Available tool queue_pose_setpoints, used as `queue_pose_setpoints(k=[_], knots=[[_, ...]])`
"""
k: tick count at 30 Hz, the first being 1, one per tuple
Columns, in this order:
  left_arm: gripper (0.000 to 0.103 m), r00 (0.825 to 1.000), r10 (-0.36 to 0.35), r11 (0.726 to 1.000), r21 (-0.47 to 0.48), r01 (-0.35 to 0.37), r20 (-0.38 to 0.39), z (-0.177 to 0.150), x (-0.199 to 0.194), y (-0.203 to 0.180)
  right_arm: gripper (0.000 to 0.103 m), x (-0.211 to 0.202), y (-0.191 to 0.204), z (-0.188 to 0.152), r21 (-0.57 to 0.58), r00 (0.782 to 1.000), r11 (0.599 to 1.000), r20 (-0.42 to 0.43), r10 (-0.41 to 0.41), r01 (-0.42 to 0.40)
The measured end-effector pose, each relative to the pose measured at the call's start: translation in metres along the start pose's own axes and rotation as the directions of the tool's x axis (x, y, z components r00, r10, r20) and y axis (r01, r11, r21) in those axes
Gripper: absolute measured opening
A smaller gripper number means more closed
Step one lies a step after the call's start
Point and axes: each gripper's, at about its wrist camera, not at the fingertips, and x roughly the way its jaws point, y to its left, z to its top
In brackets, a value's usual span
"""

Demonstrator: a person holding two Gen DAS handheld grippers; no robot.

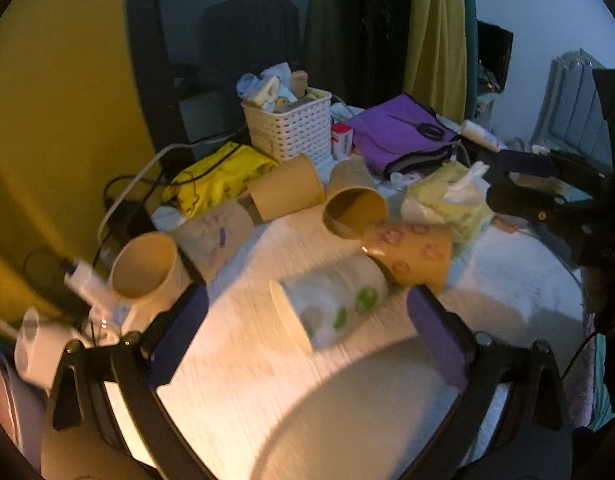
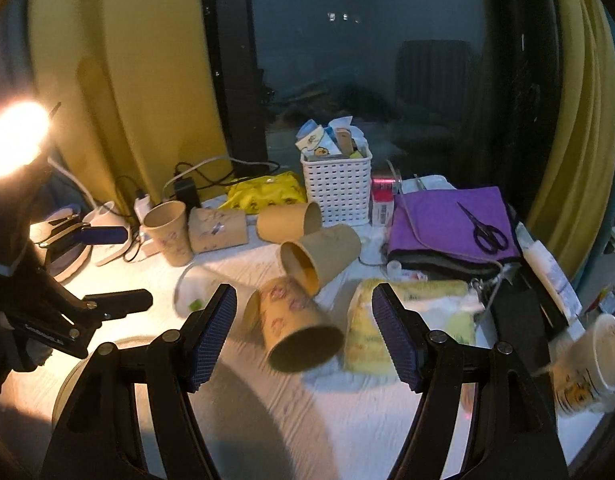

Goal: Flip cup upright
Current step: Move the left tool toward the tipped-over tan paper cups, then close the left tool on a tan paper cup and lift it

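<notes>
I've got both sets of tongs spread wide and holding nothing. The left tongs (image 1: 307, 332) frame a white cup (image 1: 331, 306) with green dots, lying on its side on the desk (image 1: 235, 360), rim toward me and to the left, its length running away to the right. My right tongs (image 2: 303, 332) hover over a patterned cup (image 2: 297, 330), also on its side, mouth toward me. Each hand has its own cup nearest.
</notes>
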Motion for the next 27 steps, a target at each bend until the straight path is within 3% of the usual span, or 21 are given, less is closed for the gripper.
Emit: queue_pose_setpoints(k=[9,15,19,23,27], knots=[[0.1,0.994,0.049,0.994,0.104,-0.038,-0.096,0.05,0.064,0.02,0.073,0.057,-0.029,0.024,0.067,1.0,0.998,-0.029,0.012,-0.01],[0.1,0.979,0.097,0.978,0.199,-0.06,-0.181,0.072,0.109,0.02,0.073,0.084,-0.047,0.037,0.108,0.999,0.994,-0.037,0.018,-0.013],[0.1,0.969,0.16,0.943,0.32,-0.093,-0.19,0.087,0.136,0.012,0.073,0.095,-0.057,0.041,0.135,0.999,0.991,-0.033,0.029,-0.024],[0.1,0.965,0.194,0.884,0.458,-0.094,-0.176,0.091,0.154,-0.002,0.073,0.1,-0.064,0.042,0.15,0.999,0.988,-0.029,0.037,-0.032],[0.1,0.957,0.207,0.856,0.512,-0.075,-0.204,0.095,0.175,-0.008,0.073,0.104,-0.073,0.041,0.172,0.999,0.985,-0.018,0.03,-0.027]])
